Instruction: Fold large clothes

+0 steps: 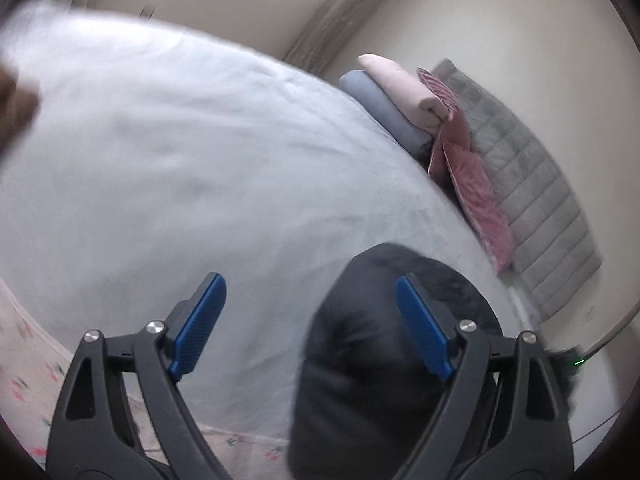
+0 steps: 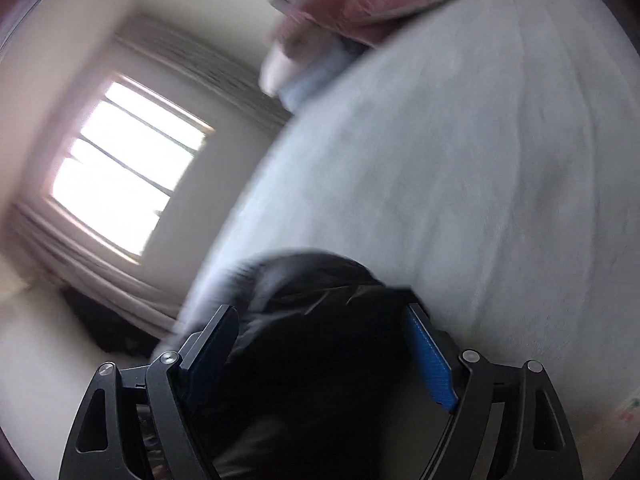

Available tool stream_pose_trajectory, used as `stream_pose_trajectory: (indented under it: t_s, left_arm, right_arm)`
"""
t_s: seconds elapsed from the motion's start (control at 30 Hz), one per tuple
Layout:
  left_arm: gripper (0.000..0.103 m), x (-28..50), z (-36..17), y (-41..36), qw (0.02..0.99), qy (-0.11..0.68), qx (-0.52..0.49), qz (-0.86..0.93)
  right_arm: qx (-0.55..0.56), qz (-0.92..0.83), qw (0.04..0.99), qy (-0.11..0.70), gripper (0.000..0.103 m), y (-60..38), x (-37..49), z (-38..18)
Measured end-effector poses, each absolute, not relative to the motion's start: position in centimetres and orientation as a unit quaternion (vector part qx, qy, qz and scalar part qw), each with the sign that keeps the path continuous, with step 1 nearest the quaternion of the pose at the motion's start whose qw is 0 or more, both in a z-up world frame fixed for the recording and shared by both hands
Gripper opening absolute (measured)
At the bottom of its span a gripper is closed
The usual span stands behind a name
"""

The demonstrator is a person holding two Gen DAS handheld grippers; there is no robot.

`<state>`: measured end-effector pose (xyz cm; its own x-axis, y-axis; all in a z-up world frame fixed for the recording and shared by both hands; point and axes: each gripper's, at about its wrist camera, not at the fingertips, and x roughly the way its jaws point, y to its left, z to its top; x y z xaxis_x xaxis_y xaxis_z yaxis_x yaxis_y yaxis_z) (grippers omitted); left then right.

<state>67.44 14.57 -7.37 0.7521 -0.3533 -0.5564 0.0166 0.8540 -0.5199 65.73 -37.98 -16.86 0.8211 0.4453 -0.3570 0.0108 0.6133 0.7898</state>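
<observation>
Your left tongs (image 1: 310, 322) stand wide with nothing clamped, the black garment (image 1: 360, 360) bunched on the pale blue bed (image 1: 180, 160) under the right-hand pad (image 1: 422, 330), its long axis running from you toward the grey headboard (image 1: 532, 208). Your right tongs (image 2: 320, 356) gape just as wide with that dark cloth heaped between the pads, though blur hides whether they press it. Only the left view shows the folded stack (image 1: 394, 98) and pink cushions (image 1: 468, 168) clearly; only the right shows the window (image 2: 124, 168).
</observation>
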Motion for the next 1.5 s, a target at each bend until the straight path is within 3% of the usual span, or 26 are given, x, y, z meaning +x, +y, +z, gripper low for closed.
stream_pose_trajectory:
  t_s: [0.07,0.13,0.3,0.37,0.4,0.43,0.5,0.53,0.57,0.67,0.77,1.03,1.1,1.13,1.23,1.27,1.5]
  left_arm:
    - [0.092,69.0,-5.9,12.7,0.907,0.35,-0.206,-0.109]
    - [0.093,70.9,-5.8,11.1,0.902,0.374,-0.184,-0.111]
    - [0.094,75.7,-12.2,10.0,0.824,0.521,-0.197,-0.105]
    - [0.095,75.8,-15.3,11.1,0.793,0.539,-0.255,-0.125]
    - [0.095,75.4,-15.8,11.9,0.802,0.51,-0.276,-0.14]
    - [0.092,75.2,-15.7,12.1,0.809,0.498,-0.274,-0.152]
    - [0.057,74.6,-15.6,12.0,0.814,0.486,-0.26,-0.184]
    - [0.034,74.2,-15.5,11.9,0.801,0.479,-0.288,-0.216]
    - [0.026,73.7,-15.0,11.9,0.805,0.473,-0.288,-0.211]
    - [0.016,71.6,-11.7,10.1,0.853,0.44,-0.198,-0.199]
    - [0.014,69.1,-7.2,9.1,0.879,0.404,-0.151,-0.203]
    - [0.013,59.7,2.6,6.3,0.915,0.297,0.005,-0.272]
    - [0.013,57.5,4.1,5.9,0.917,0.272,0.035,-0.288]
    - [0.013,55.9,4.6,5.7,0.918,0.26,0.053,-0.296]
    - [0.013,51.7,5.2,6.1,0.916,0.229,0.089,-0.318]
    - [0.013,50.9,5.4,5.9,0.914,0.225,0.096,-0.323]
    - [0.013,44.2,3.4,4.7,0.89,0.219,0.156,-0.368]
  right_arm:
    - [0.413,0.126,0.876,0.215,0.085,-39.3,64.2,-14.5]
    - [0.385,0.088,0.898,0.196,0.096,-39.9,63.8,-13.8]
    - [0.426,0.101,0.842,0.314,0.098,-39.1,69.1,-20.8]
    - [0.39,0.094,0.847,0.349,0.097,-37.8,70.2,-21.8]
    - [0.366,0.1,0.857,0.349,0.097,-37.0,70.4,-21.6]
    - [0.353,0.109,0.859,0.353,0.093,-36.3,70.7,-21.6]
    - [0.333,0.105,0.864,0.364,0.072,-35.6,71.0,-21.8]
    - [0.344,0.133,0.855,0.365,0.042,-35.4,71.2,-22.2]
    - [0.356,0.156,0.845,0.366,0.024,-35.4,71.4,-22.7]
    - [0.348,0.143,0.852,0.365,0.015,-35.1,70.8,-22.7]
    - [0.319,0.109,0.864,0.374,0.011,-34.3,69.6,-21.3]
    - [0.304,0.103,0.892,0.317,0.01,-35.9,61.3,-12.5]
    - [0.295,0.109,0.893,0.32,0.017,-35.6,58.6,-11.3]
    - [0.29,0.116,0.891,0.328,0.026,-35.6,57.0,-10.3]
    - [0.27,0.1,0.893,0.346,0.07,-36.2,53.4,-8.0]
    - [0.264,0.096,0.894,0.348,0.077,-36.5,51.8,-7.3]
    - [0.307,0.117,0.878,0.349,0.092,-38.5,43.7,-1.7]
